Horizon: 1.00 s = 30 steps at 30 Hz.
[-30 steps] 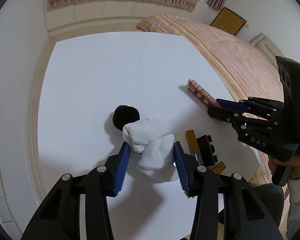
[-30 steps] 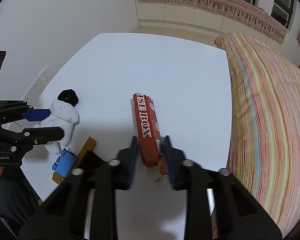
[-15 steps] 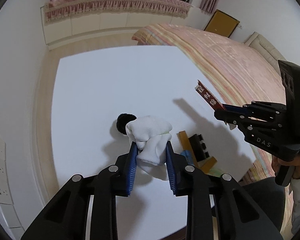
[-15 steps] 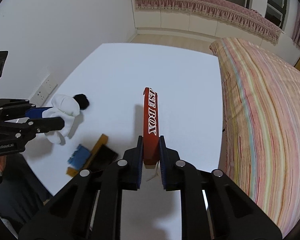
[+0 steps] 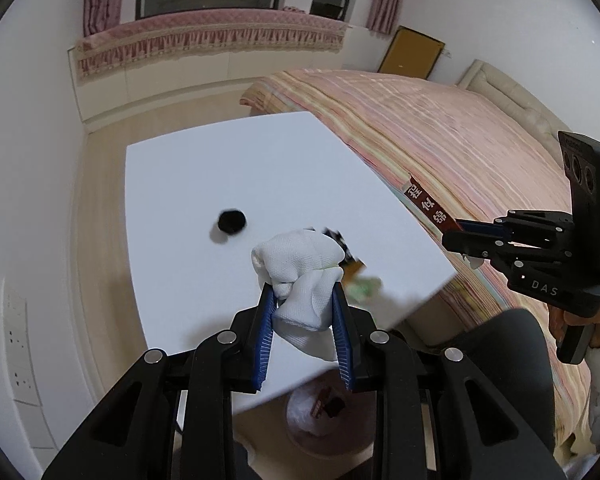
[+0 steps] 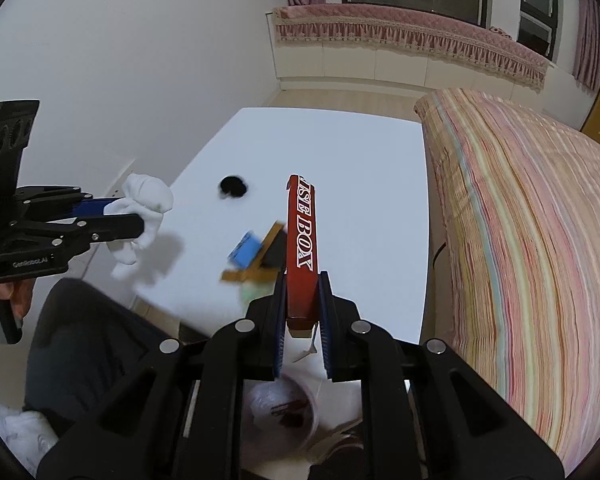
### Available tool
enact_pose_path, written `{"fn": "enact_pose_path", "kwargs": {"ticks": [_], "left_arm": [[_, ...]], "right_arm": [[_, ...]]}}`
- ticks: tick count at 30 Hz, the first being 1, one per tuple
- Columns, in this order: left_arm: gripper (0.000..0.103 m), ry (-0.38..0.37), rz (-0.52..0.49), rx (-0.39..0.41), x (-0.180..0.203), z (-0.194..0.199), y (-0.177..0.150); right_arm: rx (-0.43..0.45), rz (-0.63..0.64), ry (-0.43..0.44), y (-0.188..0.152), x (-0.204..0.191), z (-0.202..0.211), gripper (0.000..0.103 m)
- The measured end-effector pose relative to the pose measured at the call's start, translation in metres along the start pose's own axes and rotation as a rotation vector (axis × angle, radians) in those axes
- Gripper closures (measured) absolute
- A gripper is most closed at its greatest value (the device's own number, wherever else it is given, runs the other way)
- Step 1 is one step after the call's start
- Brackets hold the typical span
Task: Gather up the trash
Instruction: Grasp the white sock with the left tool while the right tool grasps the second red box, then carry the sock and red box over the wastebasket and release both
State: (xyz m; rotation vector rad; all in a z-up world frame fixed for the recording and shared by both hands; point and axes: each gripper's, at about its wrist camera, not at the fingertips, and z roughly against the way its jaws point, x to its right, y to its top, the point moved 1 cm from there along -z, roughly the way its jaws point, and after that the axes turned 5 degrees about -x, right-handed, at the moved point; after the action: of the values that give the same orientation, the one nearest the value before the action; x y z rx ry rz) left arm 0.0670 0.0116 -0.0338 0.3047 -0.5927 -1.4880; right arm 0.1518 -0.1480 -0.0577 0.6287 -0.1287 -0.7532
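Note:
My left gripper [image 5: 303, 308] is shut on a crumpled white cloth [image 5: 300, 268] and holds it in the air above the near edge of the white table [image 5: 204, 184]. It also shows in the right wrist view [image 6: 140, 208]. My right gripper [image 6: 302, 296] is shut on a long red box [image 6: 302, 240] lettered "BOX", lifted above the table; it shows in the left wrist view [image 5: 430, 208] too. A trash bin [image 5: 324, 412] with a white liner stands on the floor below the table edge, under both grippers.
A black round fluffy thing [image 6: 233, 186] lies on the table. A blue piece [image 6: 245, 250], black and orange pieces [image 6: 274, 246] and a pale green scrap lie near the table's front edge. A striped bed [image 6: 532, 240] runs along the right. A person's dark-trousered leg [image 6: 88, 344] is at the left.
Both grippers have risen and pulled back toward the near table edge with the cloth and the red box. The bin has come into view below.

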Motion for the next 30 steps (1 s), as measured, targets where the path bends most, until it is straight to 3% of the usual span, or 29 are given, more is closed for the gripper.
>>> {"fn": "enact_pose_path", "kwargs": {"ticks": [16, 30], "left_arm": [[0.076, -0.052, -0.056, -0.072, 0.040, 0.004, -0.082], [0.075, -0.077, -0.093, -0.103, 0.059, 0.003, -0.098]], "right_arm": [[-0.100, 0.028, 0.029, -0.105, -0.048, 0.025, 0.089], [-0.129, 0.027, 0.069, -0.122, -0.054, 0.024, 0.089]]}}
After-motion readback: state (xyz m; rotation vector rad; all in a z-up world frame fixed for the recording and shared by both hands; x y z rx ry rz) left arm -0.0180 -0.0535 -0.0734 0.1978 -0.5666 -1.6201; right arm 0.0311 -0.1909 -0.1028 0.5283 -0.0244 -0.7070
